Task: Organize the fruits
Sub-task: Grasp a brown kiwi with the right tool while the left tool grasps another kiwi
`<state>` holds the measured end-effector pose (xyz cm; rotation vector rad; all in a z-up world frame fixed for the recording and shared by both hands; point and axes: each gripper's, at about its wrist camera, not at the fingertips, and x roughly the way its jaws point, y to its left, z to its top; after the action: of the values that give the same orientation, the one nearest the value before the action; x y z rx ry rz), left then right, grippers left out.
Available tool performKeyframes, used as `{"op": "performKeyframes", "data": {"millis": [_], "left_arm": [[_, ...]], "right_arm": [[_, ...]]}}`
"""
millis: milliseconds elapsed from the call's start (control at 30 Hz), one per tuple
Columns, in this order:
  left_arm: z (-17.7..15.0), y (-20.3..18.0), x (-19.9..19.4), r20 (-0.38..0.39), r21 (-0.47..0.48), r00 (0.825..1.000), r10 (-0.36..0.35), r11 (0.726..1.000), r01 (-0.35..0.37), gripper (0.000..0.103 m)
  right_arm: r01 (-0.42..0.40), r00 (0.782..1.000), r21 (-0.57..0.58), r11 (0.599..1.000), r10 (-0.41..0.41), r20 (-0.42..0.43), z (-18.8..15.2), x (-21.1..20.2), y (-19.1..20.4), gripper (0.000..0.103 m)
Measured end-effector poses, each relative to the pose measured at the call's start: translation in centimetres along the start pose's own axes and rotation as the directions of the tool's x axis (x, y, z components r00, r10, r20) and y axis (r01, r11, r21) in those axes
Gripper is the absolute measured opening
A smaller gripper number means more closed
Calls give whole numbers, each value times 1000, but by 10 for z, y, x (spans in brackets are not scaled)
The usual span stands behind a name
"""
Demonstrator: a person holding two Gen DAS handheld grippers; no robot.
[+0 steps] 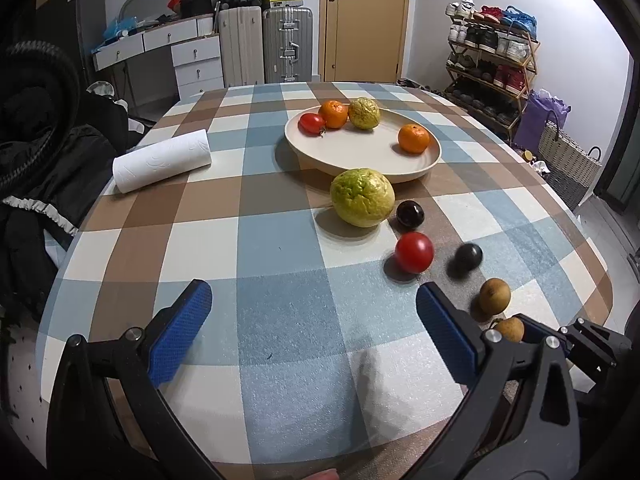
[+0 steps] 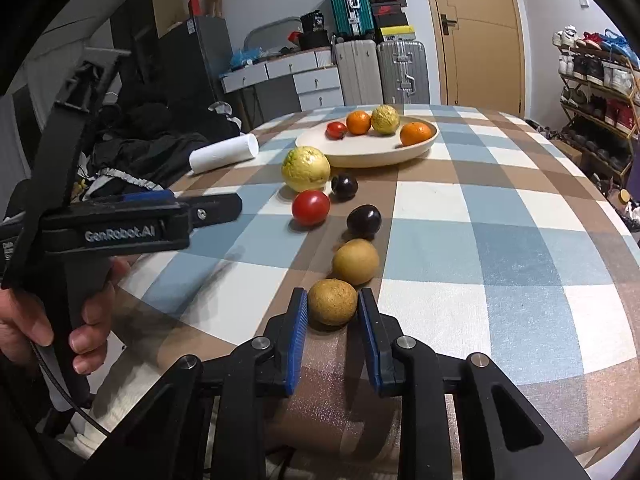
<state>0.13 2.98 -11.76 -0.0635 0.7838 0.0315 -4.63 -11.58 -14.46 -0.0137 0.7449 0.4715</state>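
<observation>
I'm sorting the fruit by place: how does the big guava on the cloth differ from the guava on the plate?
The big guava lies on the tablecloth, just before the plate; the smaller guava sits on the plate, touching an orange. The big one looks greener, the smaller yellower. Both have bumpy skin.

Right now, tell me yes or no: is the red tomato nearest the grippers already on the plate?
No, that red tomato sits on the checked tablecloth, short of the plate.

Four fruits [image 1: 364, 114] on the plate [image 1: 360, 160]; six fruits [image 2: 332, 302] loose beside it.
</observation>
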Motion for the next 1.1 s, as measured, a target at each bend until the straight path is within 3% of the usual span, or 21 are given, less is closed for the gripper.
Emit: {"op": "performKeyframes", "data": {"millis": [200,333,433,633,800,900,1100], "left_arm": [[-1,-8,1,-22,3,997,-75,997,75,102],[-2,-22,4,-63,-3,980,-191,982,191,102],[-4,-39,8,-93,21,967,-237,970,240,102],[-2,-67,17,-129,27,948,-289,955,295,102],[-3,-89,24,-148,51,947,-285,954,295,100],[-4,-98,24,-145,75,942,-301,946,314,92],[-6,-106,34,-185,96,937,-295,944,316,60]], "right_arm": [[18,999,16,1000,-19,47,2,-11,-6,26],[55,995,79,995,-61,80,3,-21,-25,26],[91,989,134,987,-105,100,-1,-30,-43,26],[125,982,190,974,-149,117,-6,-43,-68,26],[120,980,203,972,-148,130,-12,-47,-74,26],[112,980,211,971,-143,139,-13,-49,-77,26],[94,980,213,973,-128,152,-13,-50,-78,26]]}}
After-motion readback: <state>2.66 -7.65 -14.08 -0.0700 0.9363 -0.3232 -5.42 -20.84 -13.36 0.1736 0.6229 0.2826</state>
